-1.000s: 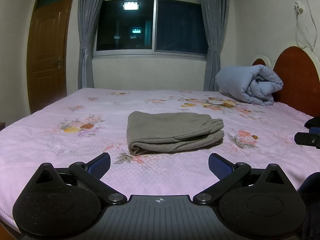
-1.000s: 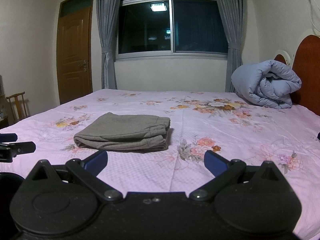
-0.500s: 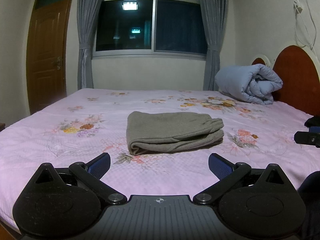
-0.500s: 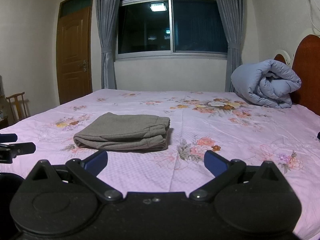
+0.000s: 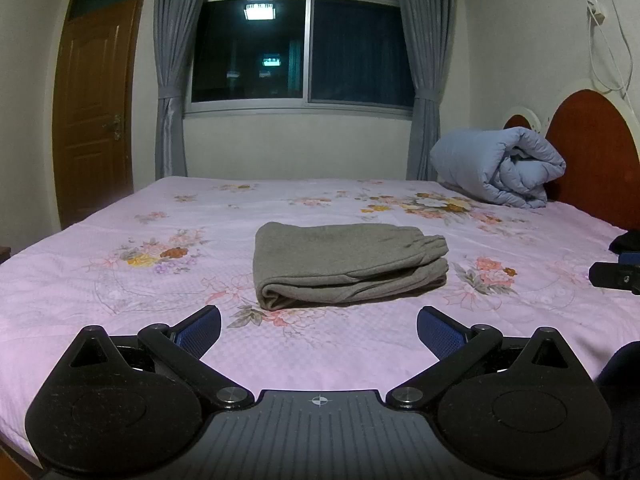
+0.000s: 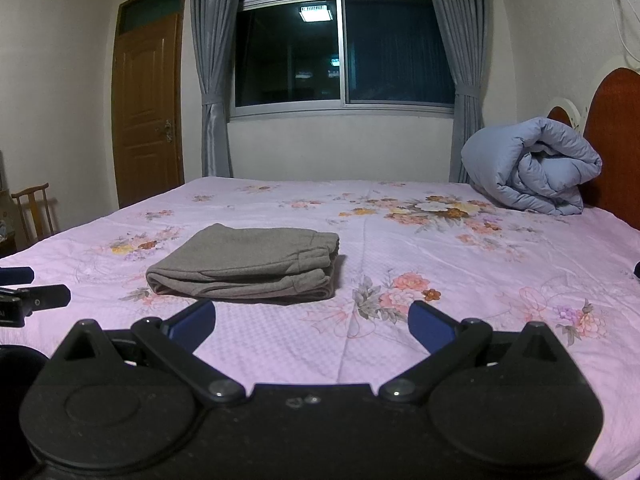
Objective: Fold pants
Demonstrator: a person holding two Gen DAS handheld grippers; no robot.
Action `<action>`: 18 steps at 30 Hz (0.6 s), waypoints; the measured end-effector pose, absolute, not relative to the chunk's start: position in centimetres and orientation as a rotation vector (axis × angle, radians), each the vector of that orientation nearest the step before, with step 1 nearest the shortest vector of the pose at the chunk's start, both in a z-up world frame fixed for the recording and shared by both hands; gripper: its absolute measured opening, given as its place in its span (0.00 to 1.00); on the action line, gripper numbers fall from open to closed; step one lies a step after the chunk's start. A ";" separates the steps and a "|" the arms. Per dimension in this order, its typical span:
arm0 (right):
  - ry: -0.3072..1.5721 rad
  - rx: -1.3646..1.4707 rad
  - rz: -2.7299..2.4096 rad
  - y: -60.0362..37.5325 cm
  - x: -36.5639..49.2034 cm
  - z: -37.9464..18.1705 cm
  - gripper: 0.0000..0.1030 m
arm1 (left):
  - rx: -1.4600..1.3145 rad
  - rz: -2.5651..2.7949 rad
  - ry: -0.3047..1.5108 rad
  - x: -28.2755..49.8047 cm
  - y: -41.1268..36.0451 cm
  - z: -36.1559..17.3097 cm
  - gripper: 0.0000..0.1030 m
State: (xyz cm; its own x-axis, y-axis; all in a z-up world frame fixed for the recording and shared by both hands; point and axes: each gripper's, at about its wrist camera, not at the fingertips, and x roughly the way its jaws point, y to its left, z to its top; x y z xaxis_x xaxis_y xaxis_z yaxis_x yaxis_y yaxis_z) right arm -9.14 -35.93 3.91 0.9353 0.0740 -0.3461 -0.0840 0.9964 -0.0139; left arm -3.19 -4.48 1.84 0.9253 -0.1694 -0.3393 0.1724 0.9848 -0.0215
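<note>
The grey pants (image 5: 344, 264) lie folded in a compact stack on the pink flowered bed sheet (image 5: 120, 292). In the right wrist view the pants (image 6: 248, 264) sit ahead and to the left. My left gripper (image 5: 319, 330) is open and empty, held back from the stack near the bed's front edge. My right gripper (image 6: 311, 322) is open and empty, also back from the stack and to its right. Each gripper's tip shows at the edge of the other's view, the right one (image 5: 614, 276) and the left one (image 6: 32, 300).
A rolled blue quilt (image 5: 496, 168) lies at the far right by the red headboard (image 5: 592, 152). A window with grey curtains (image 5: 304, 48) is behind the bed, a wooden door (image 5: 92, 120) at left, and a chair (image 6: 34, 212) by the left wall.
</note>
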 end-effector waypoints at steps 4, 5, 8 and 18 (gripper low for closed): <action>0.352 -0.028 0.080 -36.0 -9.1 3.9 0.94 | 0.010 -0.174 0.346 -3.2 -4.5 1.8 1.00; 0.352 -0.028 0.081 -36.0 -9.1 3.9 0.94 | 0.010 -0.175 0.346 -3.2 -4.5 1.8 1.00; 0.353 -0.028 0.081 -36.0 -9.1 3.9 0.94 | 0.007 -0.175 0.346 -3.2 -4.5 1.8 1.00; 0.354 -0.029 0.079 -35.9 -9.2 3.9 0.94 | 0.008 -0.178 0.349 -3.1 -4.5 1.8 1.00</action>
State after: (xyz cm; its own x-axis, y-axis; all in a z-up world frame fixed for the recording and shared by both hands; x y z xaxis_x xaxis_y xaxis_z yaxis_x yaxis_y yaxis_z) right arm -9.17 -35.94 3.89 0.9349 0.0726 -0.3475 -0.0827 0.9965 -0.0143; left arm -3.06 -4.48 1.80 0.9244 -0.1721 -0.3405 0.1750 0.9843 -0.0225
